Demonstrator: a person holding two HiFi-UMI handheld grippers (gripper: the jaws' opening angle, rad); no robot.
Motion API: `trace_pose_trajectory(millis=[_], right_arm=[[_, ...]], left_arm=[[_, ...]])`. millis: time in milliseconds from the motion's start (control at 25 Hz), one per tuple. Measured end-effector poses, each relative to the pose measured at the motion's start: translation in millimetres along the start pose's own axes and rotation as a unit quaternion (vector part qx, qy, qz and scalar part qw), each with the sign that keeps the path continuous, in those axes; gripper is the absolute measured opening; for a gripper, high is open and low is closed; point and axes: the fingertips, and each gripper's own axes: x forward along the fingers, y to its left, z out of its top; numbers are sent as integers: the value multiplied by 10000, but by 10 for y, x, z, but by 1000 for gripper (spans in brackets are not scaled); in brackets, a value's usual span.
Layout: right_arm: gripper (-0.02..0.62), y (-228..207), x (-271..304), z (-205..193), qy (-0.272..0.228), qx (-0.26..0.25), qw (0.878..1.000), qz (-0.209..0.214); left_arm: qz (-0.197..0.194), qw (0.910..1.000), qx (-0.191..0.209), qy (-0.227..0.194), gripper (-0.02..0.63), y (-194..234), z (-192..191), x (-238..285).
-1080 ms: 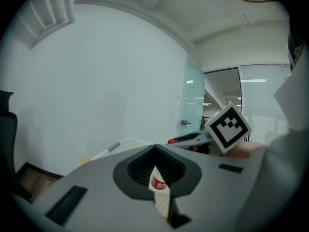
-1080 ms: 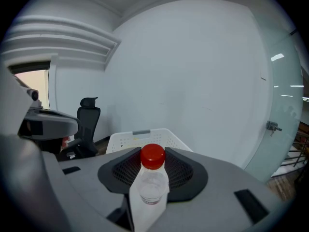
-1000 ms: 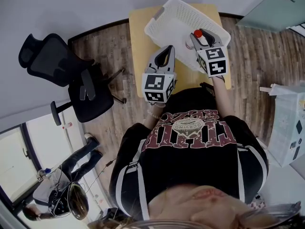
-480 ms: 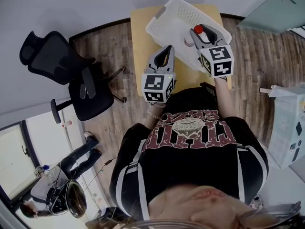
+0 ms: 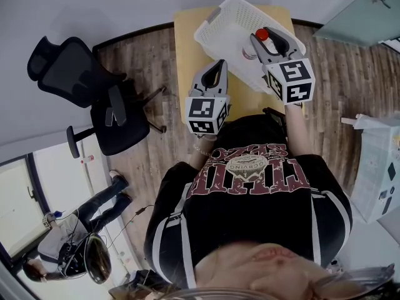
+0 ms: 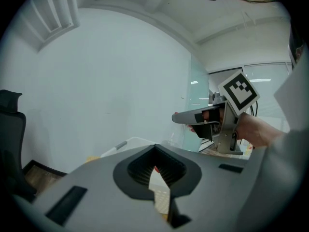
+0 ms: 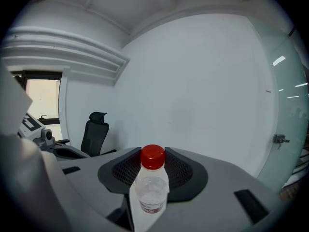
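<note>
Right gripper [image 5: 265, 37] clamped on clear red-capped bottle [image 7: 153, 185], upright, aloft over white basket [image 5: 208, 43] on wooden table [image 5: 185, 49]. Left gripper [image 5: 217, 67] pinched shut on small sachet [image 6: 160, 197], short of basket. Looks like mid-carry; both grips need firmness.

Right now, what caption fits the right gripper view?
Right gripper clamps a red-capped clear bottle, white wall and black office chair behind.

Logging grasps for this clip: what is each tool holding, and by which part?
Right tool clamps a clear red-capped bottle by its body, below the cap. Left tool pinches a small pale sachet; which part is unclear.
</note>
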Motion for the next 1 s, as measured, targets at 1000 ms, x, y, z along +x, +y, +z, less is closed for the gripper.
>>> trace_pose_trajectory(millis=[1000], right_arm=[[153, 447, -165, 611, -623, -227, 9960, 594]], left_arm=[[412, 9990, -105, -132, 41, 193, -1, -304]])
